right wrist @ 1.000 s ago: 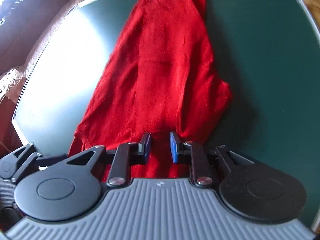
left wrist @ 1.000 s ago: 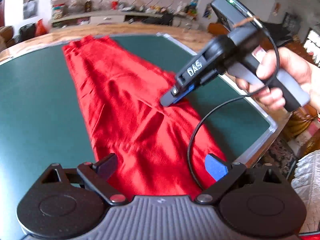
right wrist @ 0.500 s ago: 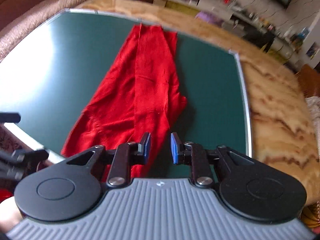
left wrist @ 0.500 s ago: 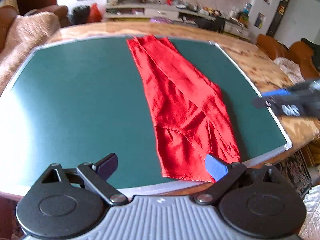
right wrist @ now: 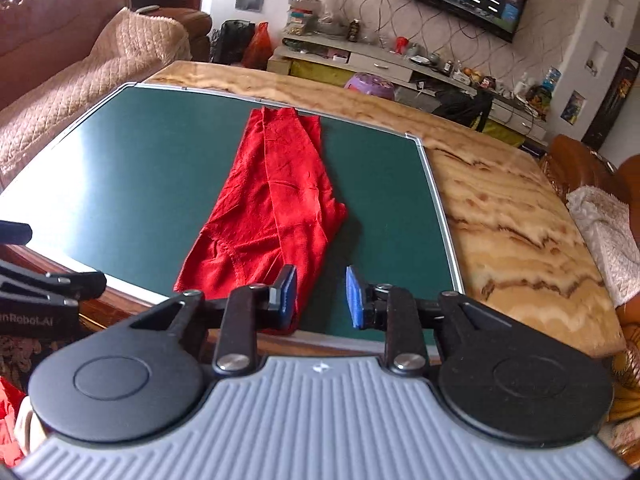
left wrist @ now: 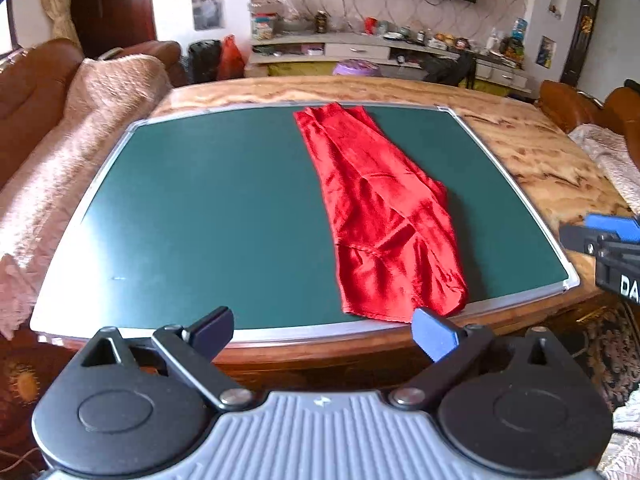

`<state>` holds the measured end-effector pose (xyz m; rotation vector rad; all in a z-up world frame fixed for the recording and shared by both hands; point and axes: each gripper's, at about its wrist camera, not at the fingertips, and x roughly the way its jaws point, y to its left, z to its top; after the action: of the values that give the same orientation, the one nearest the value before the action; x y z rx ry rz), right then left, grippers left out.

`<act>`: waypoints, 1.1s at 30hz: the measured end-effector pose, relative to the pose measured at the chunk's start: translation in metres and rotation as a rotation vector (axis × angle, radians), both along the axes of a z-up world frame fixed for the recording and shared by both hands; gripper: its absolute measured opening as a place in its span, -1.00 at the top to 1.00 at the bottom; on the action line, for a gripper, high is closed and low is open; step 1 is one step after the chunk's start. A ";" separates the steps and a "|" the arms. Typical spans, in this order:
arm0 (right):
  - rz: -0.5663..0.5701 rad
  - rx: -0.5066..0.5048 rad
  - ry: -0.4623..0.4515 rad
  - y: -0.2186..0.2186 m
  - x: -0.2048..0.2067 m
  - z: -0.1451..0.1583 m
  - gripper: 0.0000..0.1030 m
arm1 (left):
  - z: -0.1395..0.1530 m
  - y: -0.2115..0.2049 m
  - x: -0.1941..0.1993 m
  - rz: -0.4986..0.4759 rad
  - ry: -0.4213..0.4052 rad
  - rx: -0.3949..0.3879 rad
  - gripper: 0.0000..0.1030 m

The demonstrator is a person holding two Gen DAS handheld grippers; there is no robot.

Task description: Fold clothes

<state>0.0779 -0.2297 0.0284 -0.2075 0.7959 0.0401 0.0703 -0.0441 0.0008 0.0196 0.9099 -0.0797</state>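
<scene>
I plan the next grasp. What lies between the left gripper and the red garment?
Only the green mat and its near rim; the left gripper hangs open before the red garment, as the left wrist view shows.

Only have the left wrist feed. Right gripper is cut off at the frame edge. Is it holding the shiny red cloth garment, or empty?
Observer: Empty. The right gripper is open, with nothing between its blue pads.
Operator: Aimed where?
Observer: At the near right corner of the shiny red cloth garment, by the near edge of the green mat.
Operator: How does my left gripper look from there?
Observer: The left gripper shows at the frame's left, short of the table's near edge, left of the garment.
</scene>
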 end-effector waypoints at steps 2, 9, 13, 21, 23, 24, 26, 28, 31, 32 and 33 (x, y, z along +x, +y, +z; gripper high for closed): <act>-0.010 0.011 -0.005 0.000 -0.010 0.001 0.34 | 0.006 0.003 -0.009 0.006 -0.006 -0.007 -0.93; -0.033 0.025 0.000 0.000 -0.032 -0.002 0.23 | 0.023 0.001 -0.030 0.017 -0.006 -0.014 -0.94; -0.045 0.027 0.003 -0.002 -0.040 -0.006 0.16 | 0.036 -0.002 -0.040 0.008 -0.014 -0.021 -0.94; -0.060 0.044 0.016 -0.001 -0.046 -0.011 0.13 | 0.051 -0.007 -0.052 0.015 -0.056 0.025 -0.98; -0.062 0.051 0.023 -0.001 -0.046 -0.014 0.12 | 0.050 -0.006 -0.051 0.016 -0.051 0.021 -0.98; -0.061 0.059 0.028 -0.001 -0.045 -0.015 0.12 | 0.049 -0.006 -0.050 0.015 -0.049 0.017 -0.98; -0.057 0.085 0.037 -0.001 -0.044 -0.019 0.11 | 0.048 -0.003 -0.049 0.009 -0.049 0.011 -1.00; -0.050 0.125 0.041 -0.004 -0.042 -0.023 0.11 | 0.040 -0.001 -0.042 0.010 -0.034 0.005 -1.00; -0.055 0.228 0.025 -0.017 -0.033 -0.032 0.11 | 0.022 0.007 -0.027 0.019 0.007 -0.016 -1.00; -0.066 0.265 0.024 -0.023 -0.029 -0.036 0.11 | 0.014 0.010 -0.019 0.027 0.021 -0.023 -1.00; -0.097 0.302 0.034 -0.031 -0.022 -0.041 0.11 | 0.006 0.013 -0.012 0.034 0.032 -0.029 -1.00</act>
<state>0.0561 -0.2608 -0.0129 0.1181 0.8227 0.0718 0.0580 -0.0311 0.0070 -0.0238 0.9408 -0.0618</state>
